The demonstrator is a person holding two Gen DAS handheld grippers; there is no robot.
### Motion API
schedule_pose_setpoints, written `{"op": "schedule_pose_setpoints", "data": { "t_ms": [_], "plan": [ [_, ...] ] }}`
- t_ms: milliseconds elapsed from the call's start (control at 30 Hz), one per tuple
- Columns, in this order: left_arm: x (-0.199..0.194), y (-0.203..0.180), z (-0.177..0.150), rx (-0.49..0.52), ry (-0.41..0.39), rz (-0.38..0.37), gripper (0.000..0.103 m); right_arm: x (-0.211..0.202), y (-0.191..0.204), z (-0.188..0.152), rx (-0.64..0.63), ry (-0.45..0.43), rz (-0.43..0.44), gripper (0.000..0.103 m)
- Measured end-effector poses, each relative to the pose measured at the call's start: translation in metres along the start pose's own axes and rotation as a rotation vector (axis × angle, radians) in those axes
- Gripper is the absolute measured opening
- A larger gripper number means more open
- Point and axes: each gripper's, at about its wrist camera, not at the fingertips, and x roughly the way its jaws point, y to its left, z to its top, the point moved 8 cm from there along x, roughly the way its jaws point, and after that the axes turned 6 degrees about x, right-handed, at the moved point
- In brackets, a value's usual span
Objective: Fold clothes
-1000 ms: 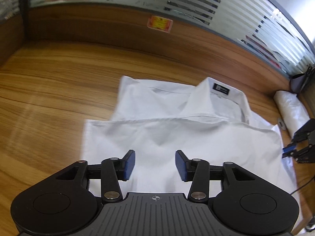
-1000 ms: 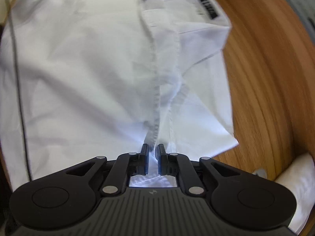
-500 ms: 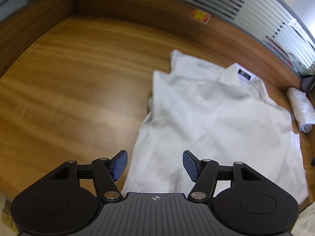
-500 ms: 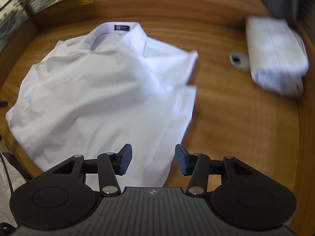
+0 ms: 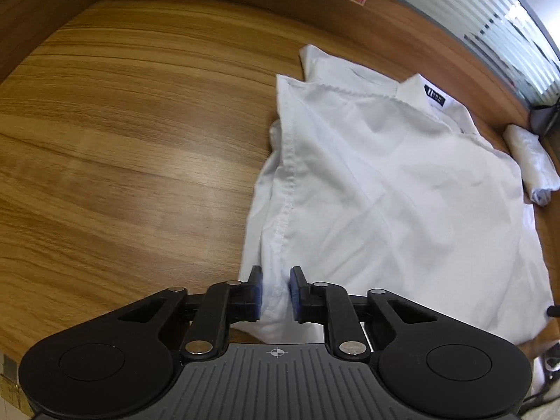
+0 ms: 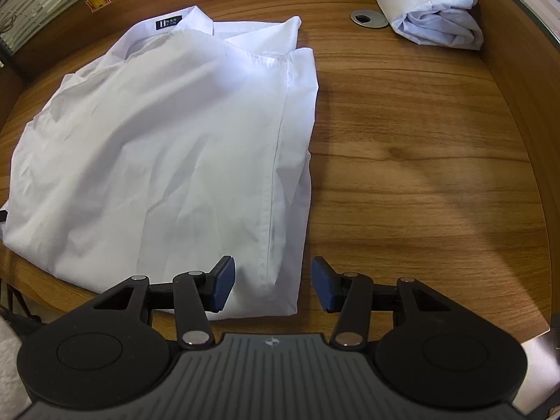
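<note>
Closing in on the near corner of the white shirt [image 5: 402, 189], the left gripper [image 5: 275, 292] pinches a bunched fold between its pads. The right gripper [image 6: 273, 288] is closing too, pads not yet touching the corner between them. Shirt lies half-folded on the wooden table [image 6: 420, 161], another bundle [image 6: 430, 3] near the far edge.

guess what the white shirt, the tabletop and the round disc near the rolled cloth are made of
White shirt: thin woven fabric, probably cotton or a blend; matte, soft creases, stitched hems.
Tabletop: wood-look surface, maybe laminate; streaky grain, slight sheen.
Round disc: seems brushed metal; grey, reflective, with a dark opening.
</note>
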Motion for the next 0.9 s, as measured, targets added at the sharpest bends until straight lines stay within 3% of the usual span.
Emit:
{"op": "schedule_pose_setpoints", "data": {
  "t_ms": [33,133,200,233,300,367,467,500,533,567,600,633,667,900],
  "plan": [
    [-0.005,0.003,-0.002,-0.015,-0.007,0.000,0.017,0.001,-0.001,-0.002,0.004,0.003,0.013,0.010],
    [-0.015,0.012,-0.005,-0.067,-0.014,-0.030,0.017,-0.002,-0.004,-0.005,0.038,0.007,0.029,0.006],
    [-0.018,0.015,-0.007,-0.086,-0.013,-0.060,0.018,-0.005,-0.002,-0.001,0.027,-0.007,0.023,0.013],
    [-0.017,0.014,-0.006,-0.091,-0.009,-0.078,0.023,-0.005,-0.001,0.002,0.018,-0.015,0.013,0.020],
    [-0.014,0.012,-0.004,-0.097,-0.005,-0.110,0.038,-0.004,0.001,0.012,0.021,-0.039,0.018,0.053],
    [-0.009,0.009,0.000,-0.099,-0.007,-0.132,0.054,0.001,0.002,0.021,0.035,-0.049,0.038,0.054],
    [0.007,0.010,0.007,-0.121,0.013,-0.144,0.055,0.013,0.000,0.032,0.076,-0.036,0.095,0.052],
    [0.011,0.010,0.008,-0.133,0.021,-0.152,0.055,0.017,-0.001,0.036,0.089,-0.032,0.114,0.044],
    [0.016,0.011,0.010,-0.144,0.026,-0.162,0.053,0.020,-0.003,0.037,0.112,-0.026,0.131,0.037],
    [0.018,0.012,0.012,-0.156,0.025,-0.171,0.046,0.023,-0.005,0.038,0.137,-0.021,0.148,0.016],
    [0.020,0.013,0.014,-0.168,0.021,-0.179,0.037,0.022,-0.007,0.037,0.162,-0.018,0.170,0.003],
    [0.019,0.014,0.015,-0.182,0.012,-0.184,0.014,0.022,-0.008,0.037,0.187,-0.016,0.192,0.003],
    [0.017,0.015,0.016,-0.197,0.002,-0.189,0.003,0.018,-0.008,0.037,0.202,-0.024,0.212,0.002],
    [-0.040,0.012,0.021,-0.251,-0.139,-0.300,0.003,-0.042,-0.004,0.035,0.237,-0.127,0.285,0.001]
  ]
}}
